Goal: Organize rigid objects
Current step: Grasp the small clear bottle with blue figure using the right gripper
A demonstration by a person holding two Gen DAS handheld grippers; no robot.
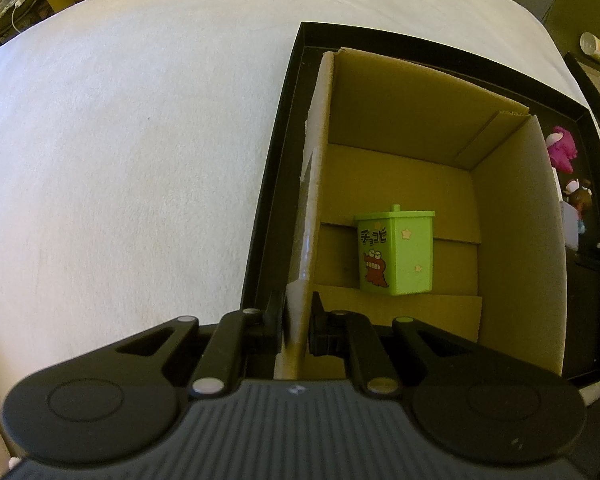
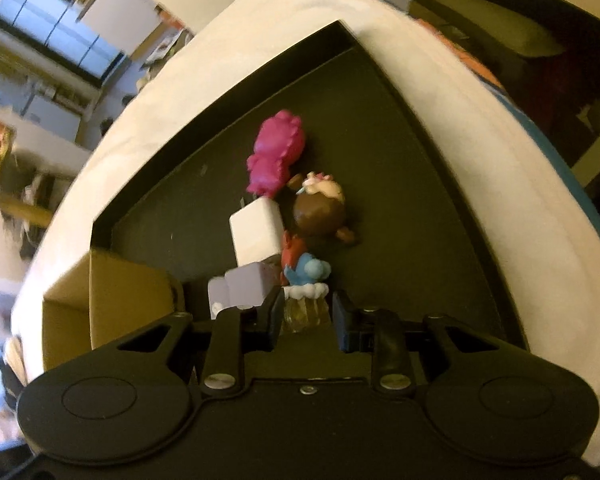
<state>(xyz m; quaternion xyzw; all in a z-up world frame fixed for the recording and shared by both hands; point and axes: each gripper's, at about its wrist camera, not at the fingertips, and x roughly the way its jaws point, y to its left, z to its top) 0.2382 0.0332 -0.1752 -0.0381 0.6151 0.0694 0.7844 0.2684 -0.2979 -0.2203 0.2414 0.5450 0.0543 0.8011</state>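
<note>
A green toy bin (image 1: 396,256) with a red cartoon crocodile stands inside an open cardboard box (image 1: 516,220). The box sits in a black tray (image 1: 268,200). My left gripper (image 1: 298,312) is shut on the box's near left wall. In the right wrist view, my right gripper (image 2: 306,312) straddles the clear base of a small blue and red figurine (image 2: 306,276). The left pad is against the base and a thin gap shows on the right. Just beyond lie a white block (image 2: 256,236), a pink toy (image 2: 276,152) and a brown-haired doll (image 2: 320,208).
The tray (image 2: 420,200) lies on a white bed (image 1: 120,160). A pale lilac piece (image 2: 244,288) rests by my right gripper's left finger. The cardboard box (image 2: 112,296) stands to the left of the toys. The pink toy (image 1: 562,148) shows past the box's right wall.
</note>
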